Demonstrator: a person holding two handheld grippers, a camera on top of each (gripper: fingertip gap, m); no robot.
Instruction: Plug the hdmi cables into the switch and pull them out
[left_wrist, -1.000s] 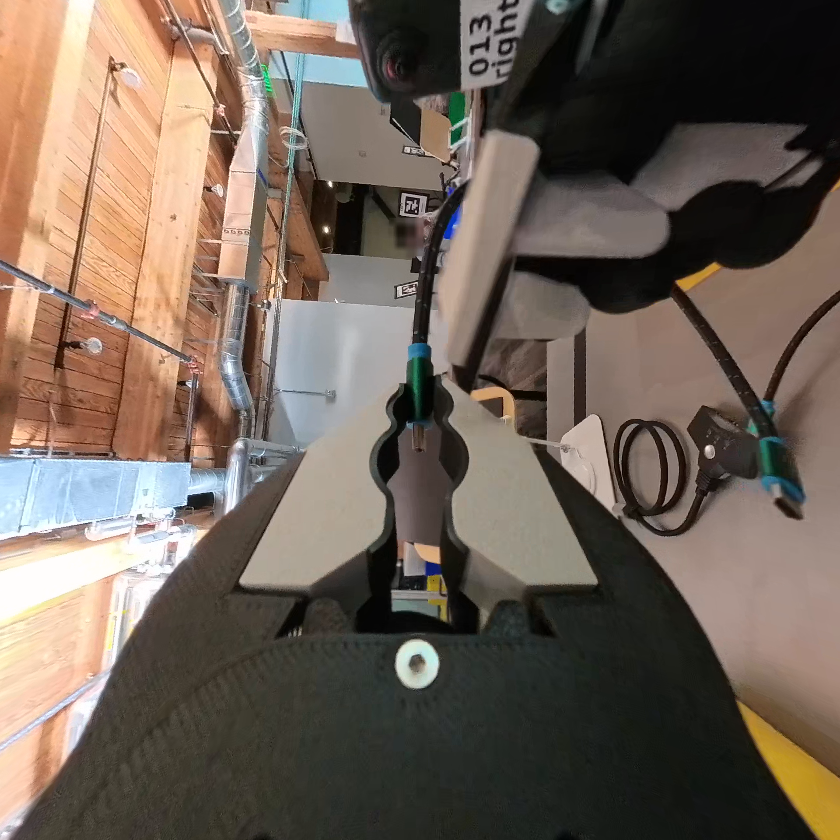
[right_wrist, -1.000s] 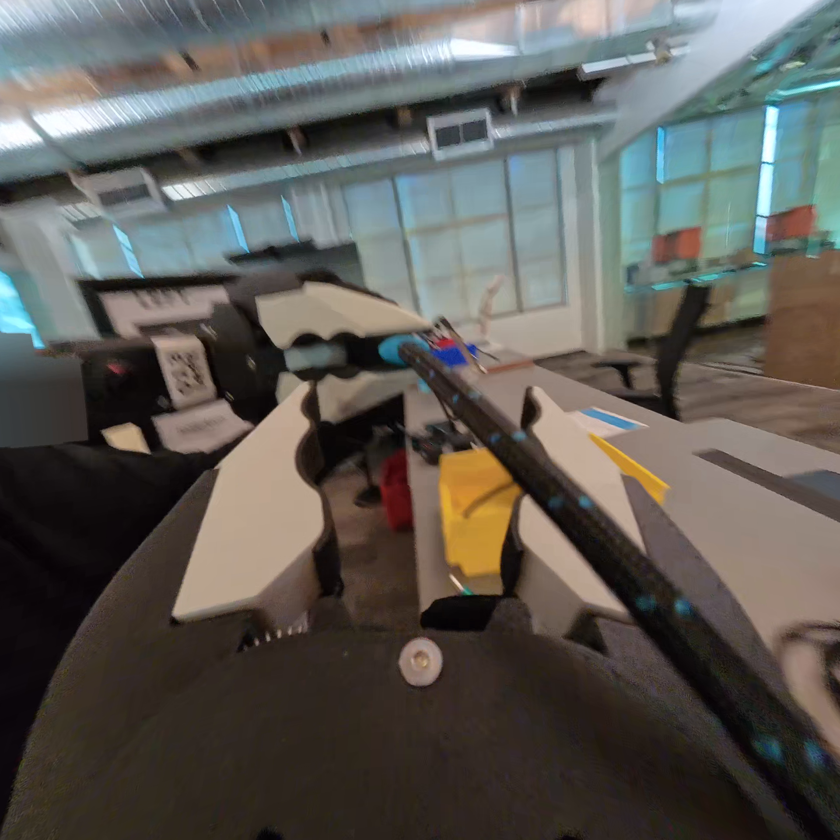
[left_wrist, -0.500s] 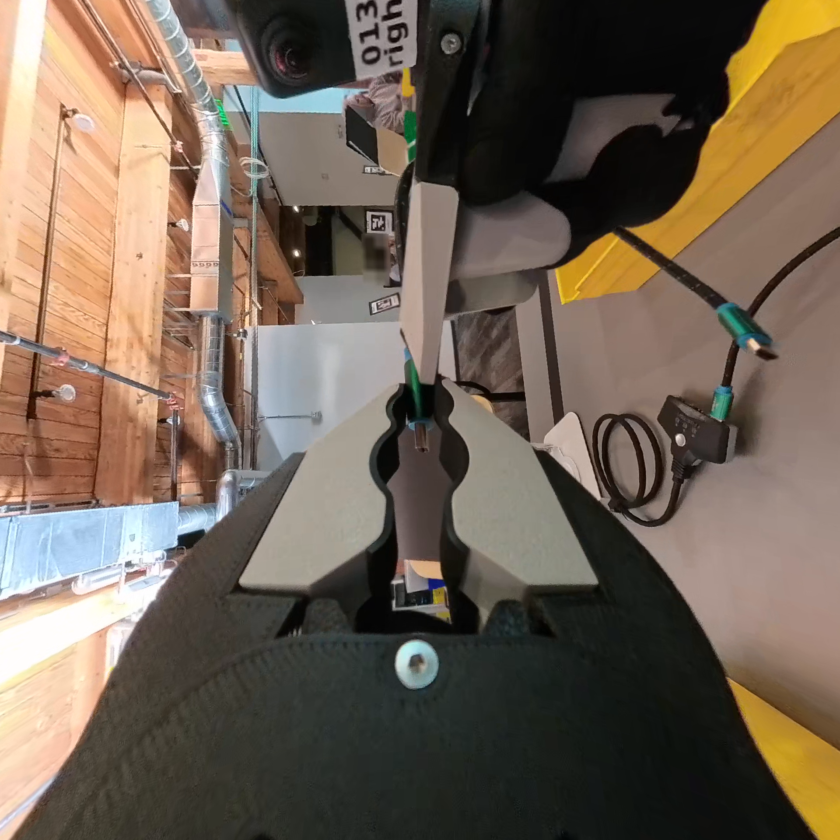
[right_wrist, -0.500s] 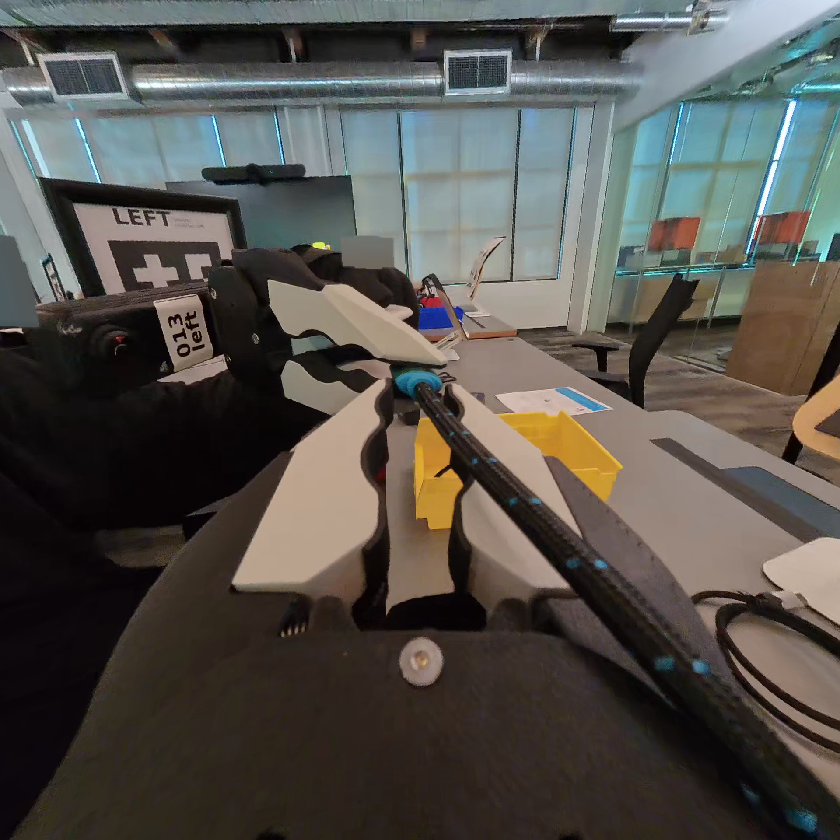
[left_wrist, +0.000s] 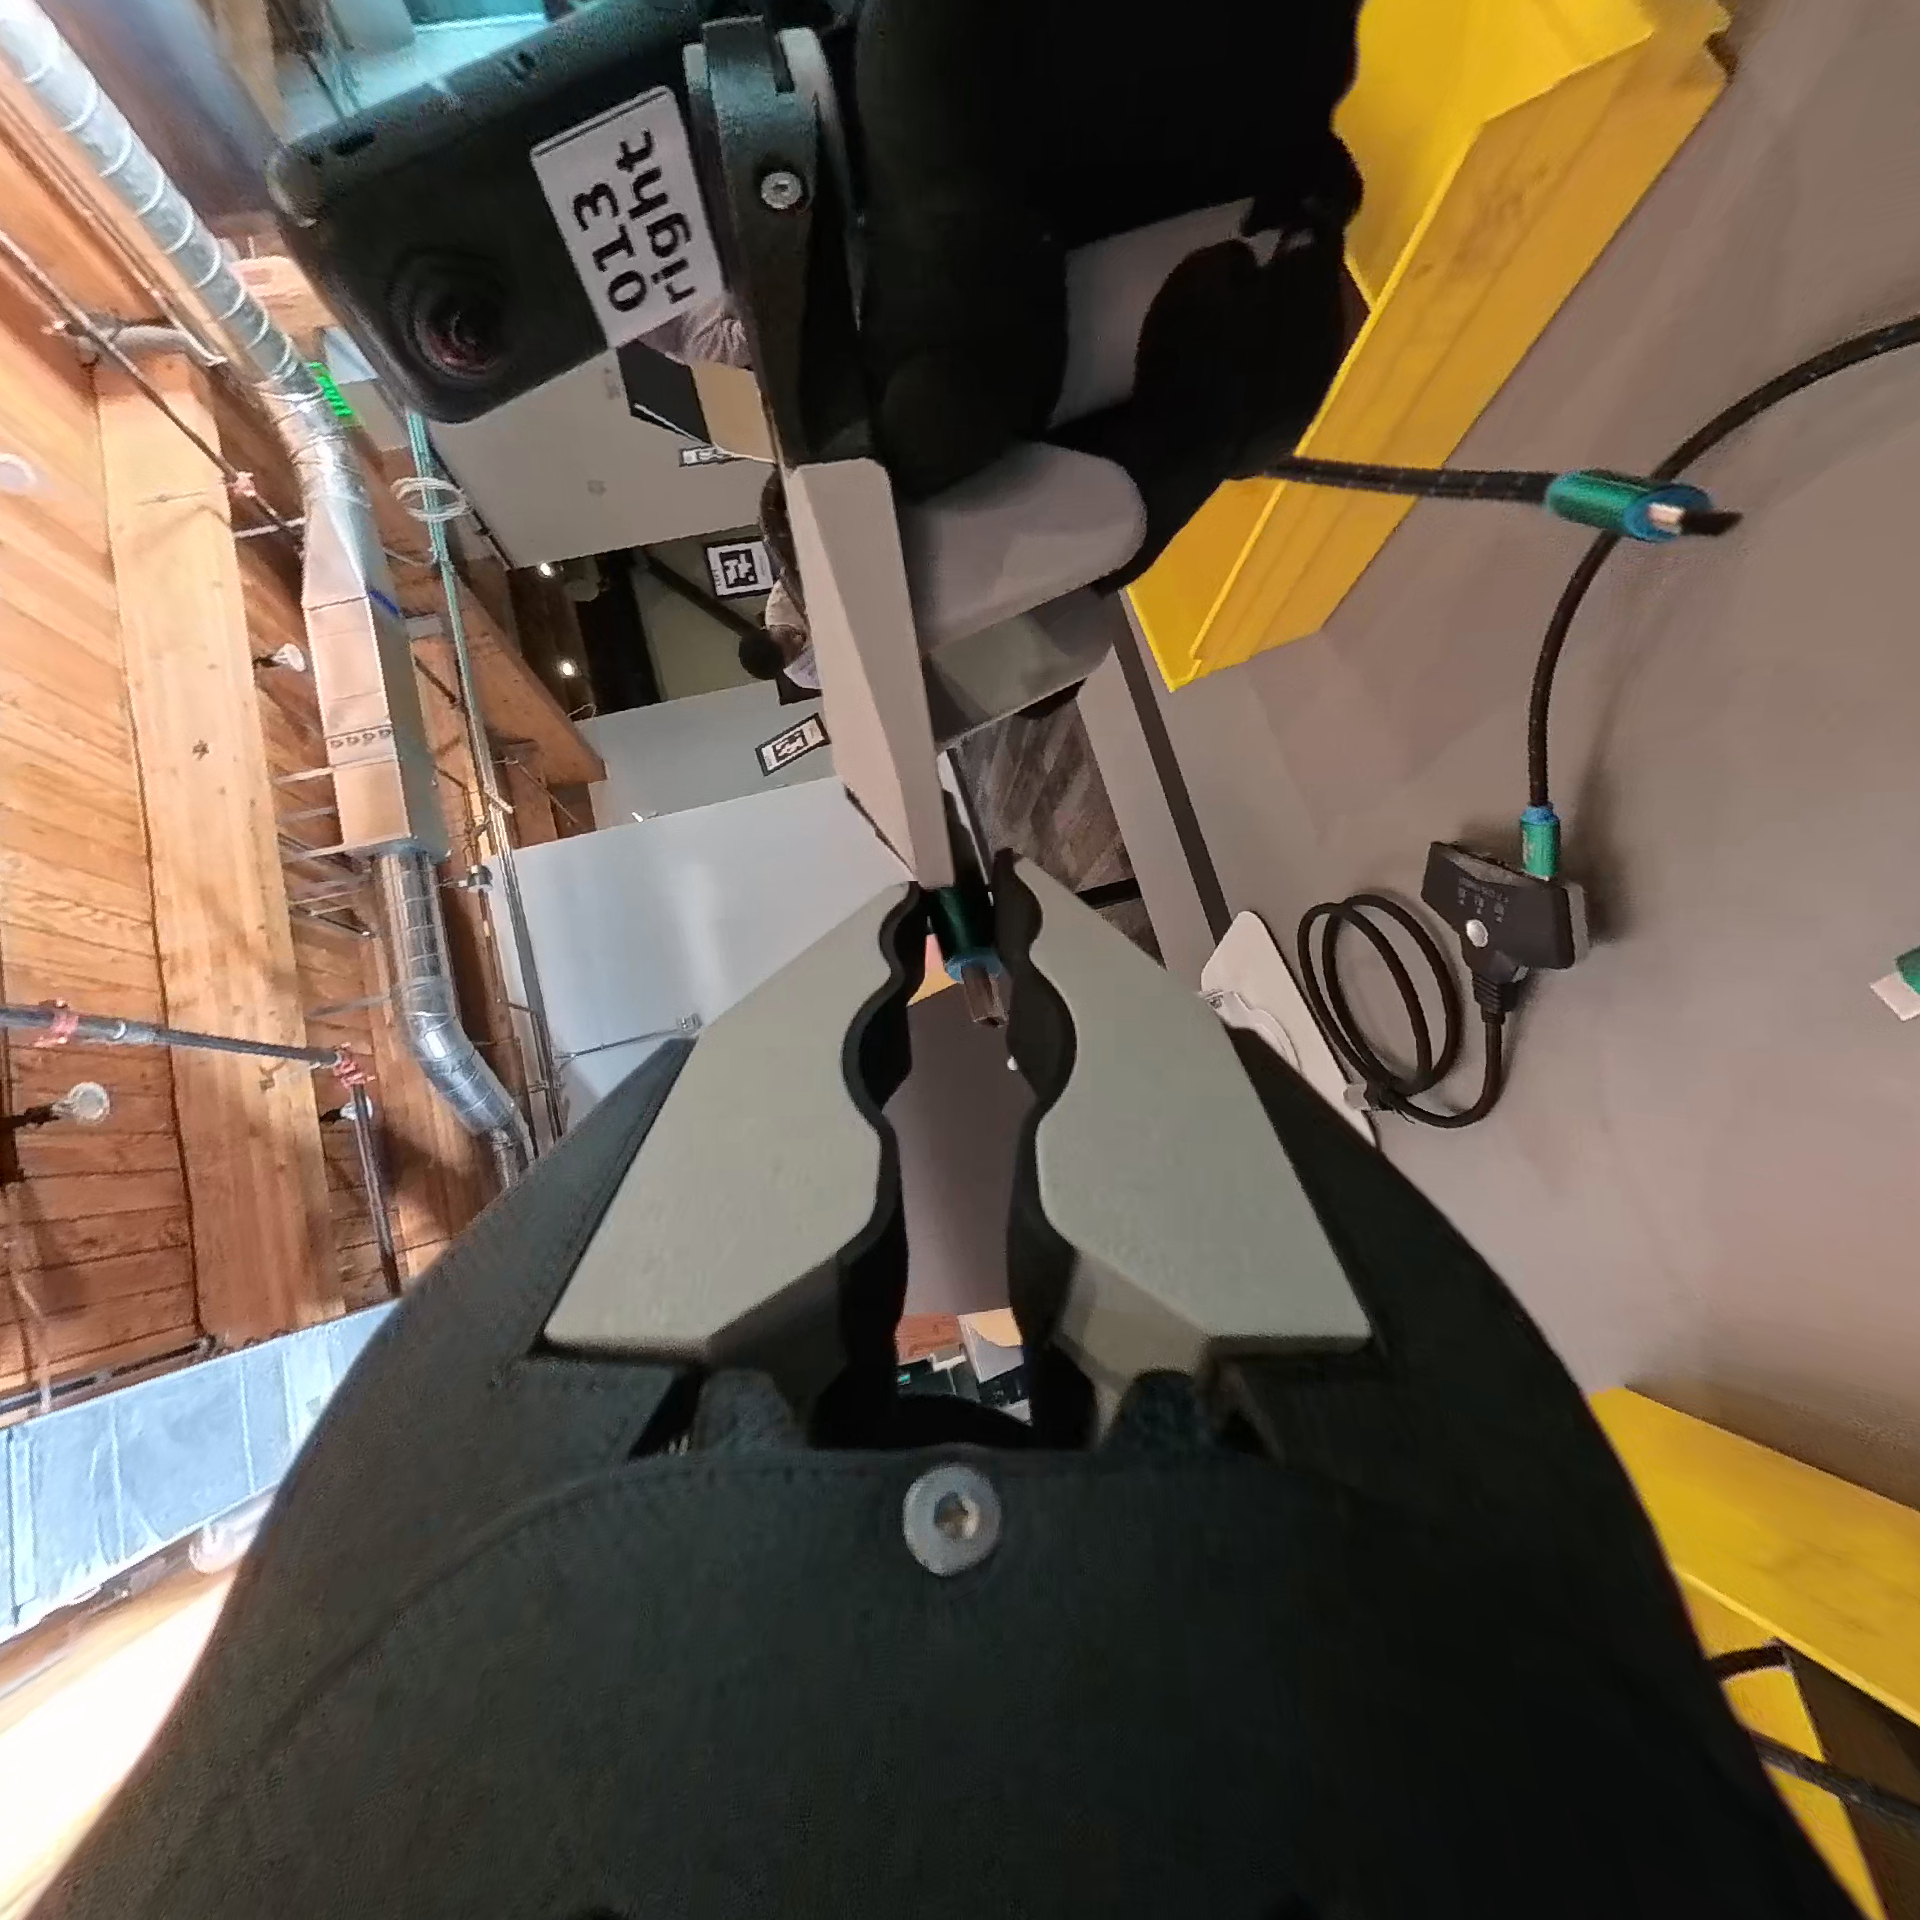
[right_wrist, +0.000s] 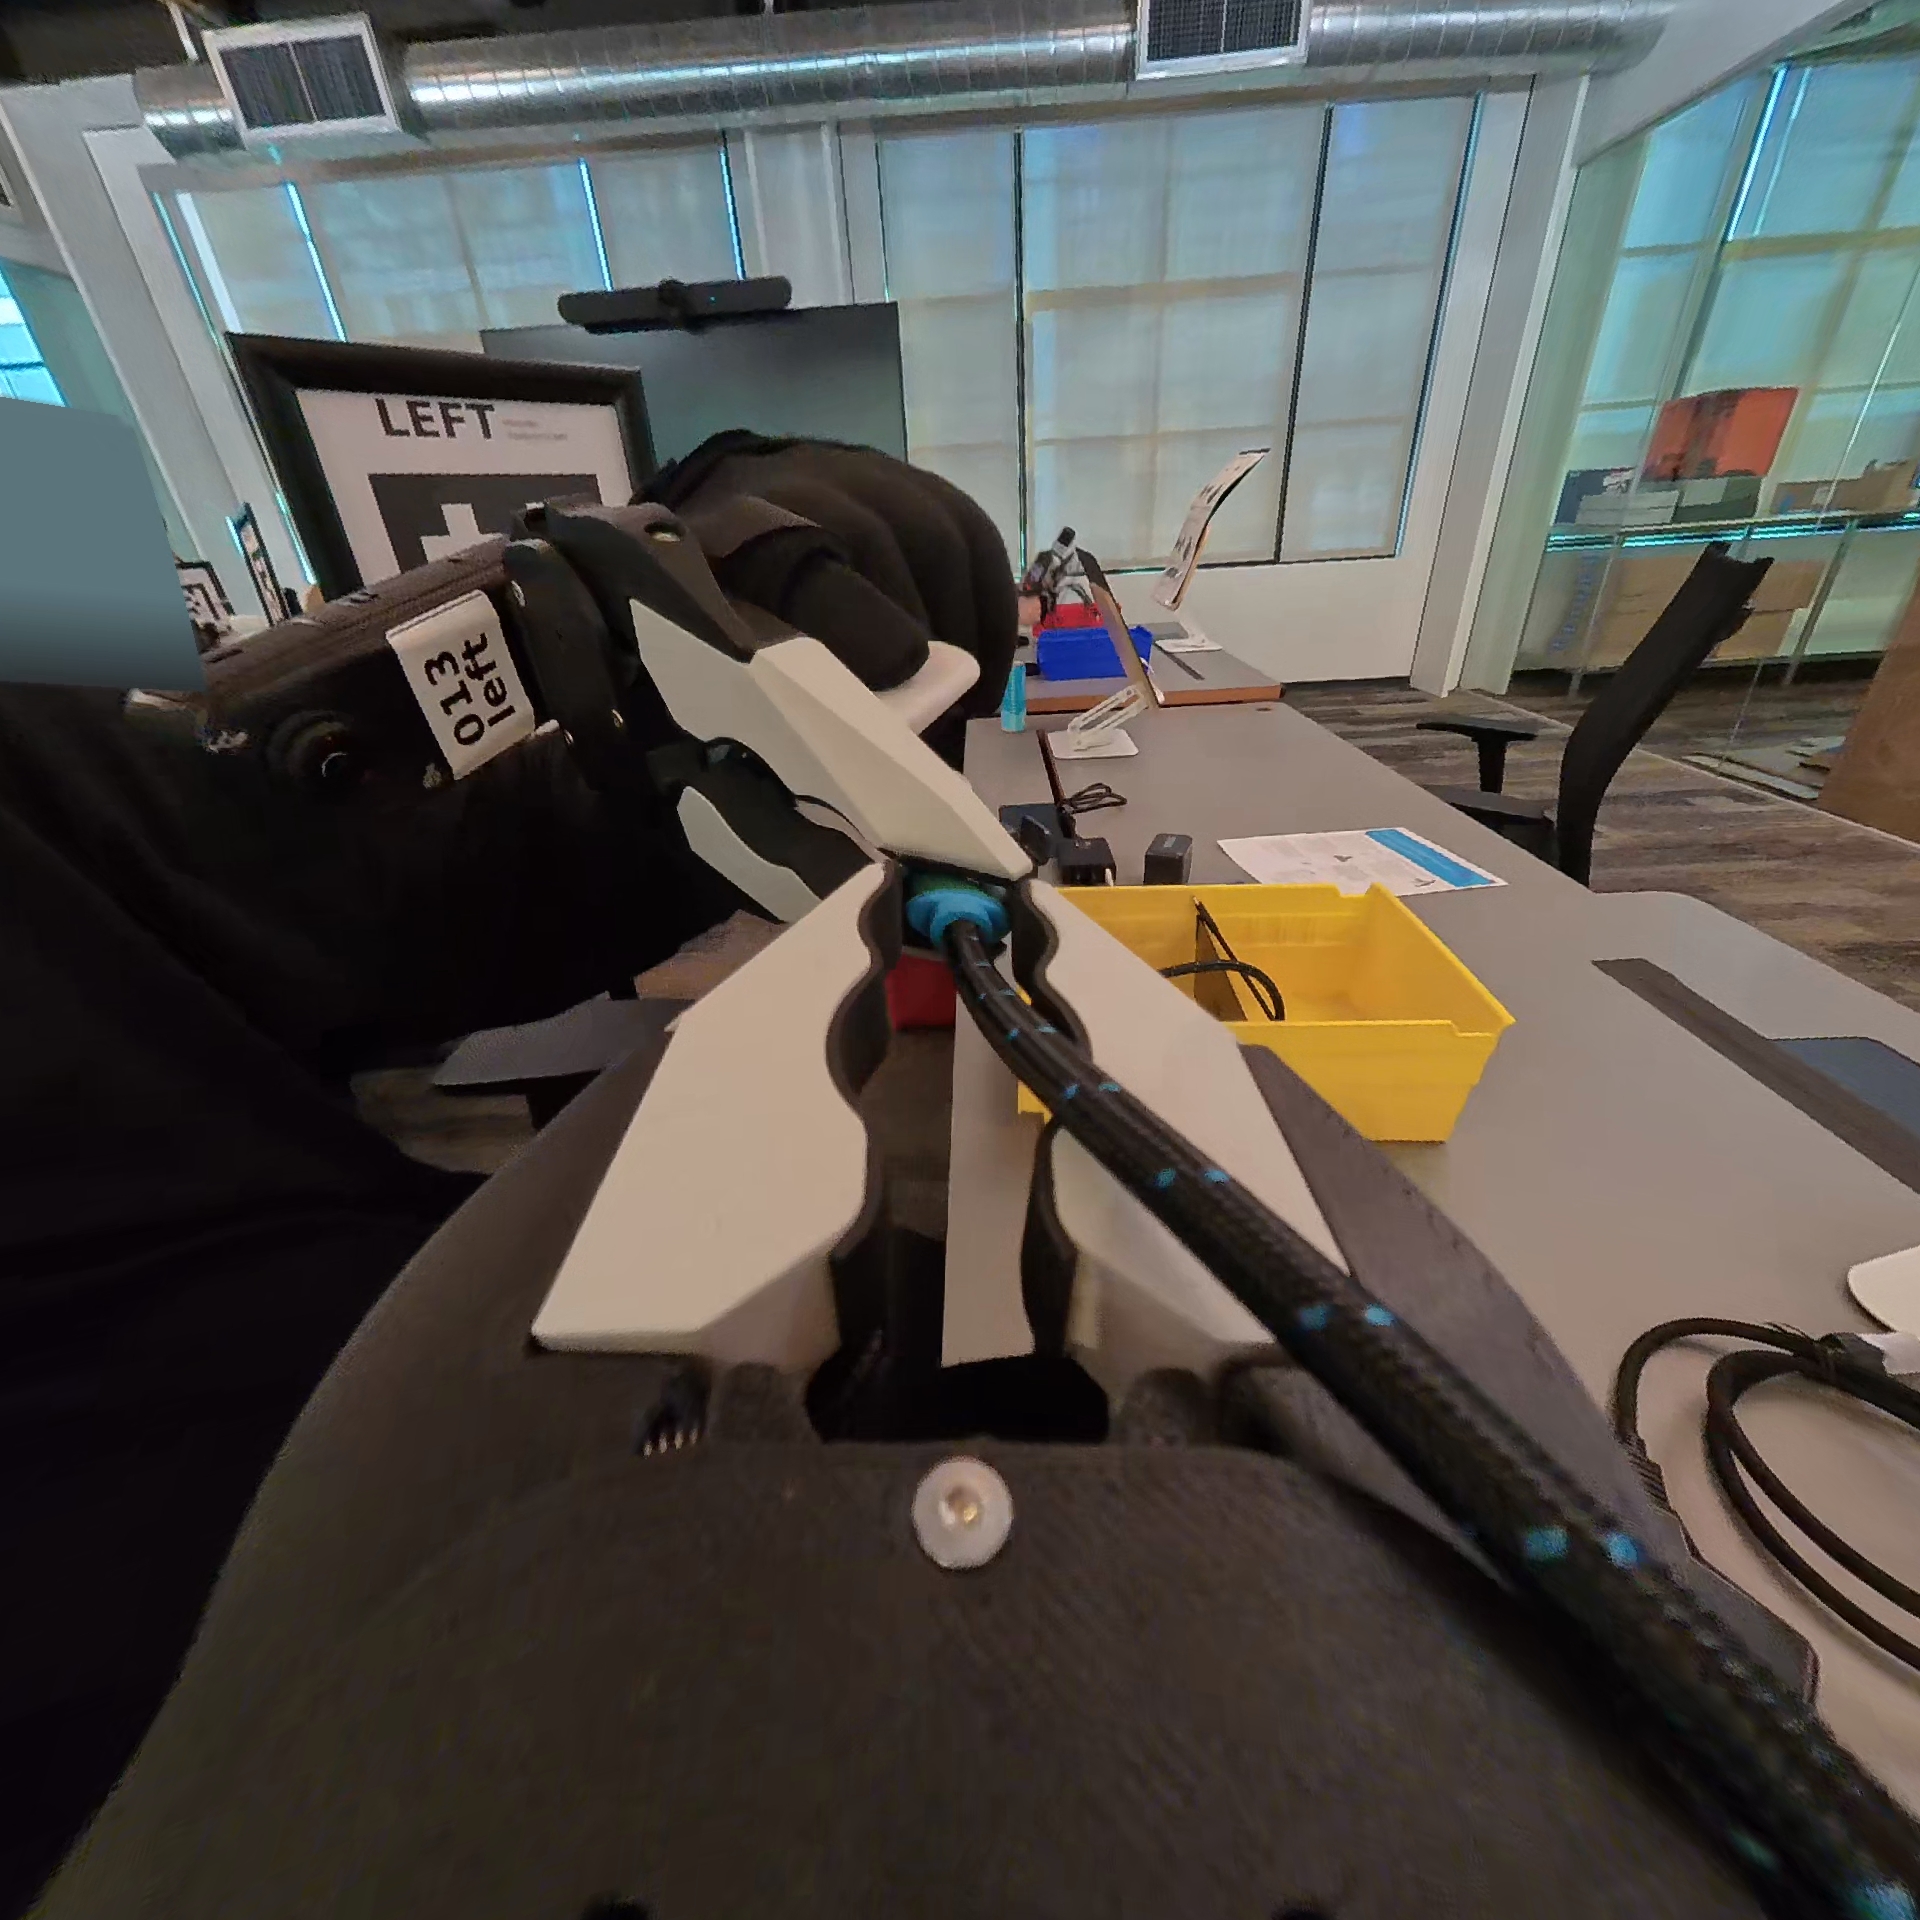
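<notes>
While both grippers meet, the green plug (left_wrist: 961, 930) sits between them — gripped.

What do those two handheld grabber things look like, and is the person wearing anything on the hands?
Both match. The left gripper and right gripper each have a black textured body with one silver screw, and two pale grey angular fingers with wavy black inner pads. Each carries a black camera and a white label beside its lens. The hands wear black gloves, with dark sleeves.
</notes>
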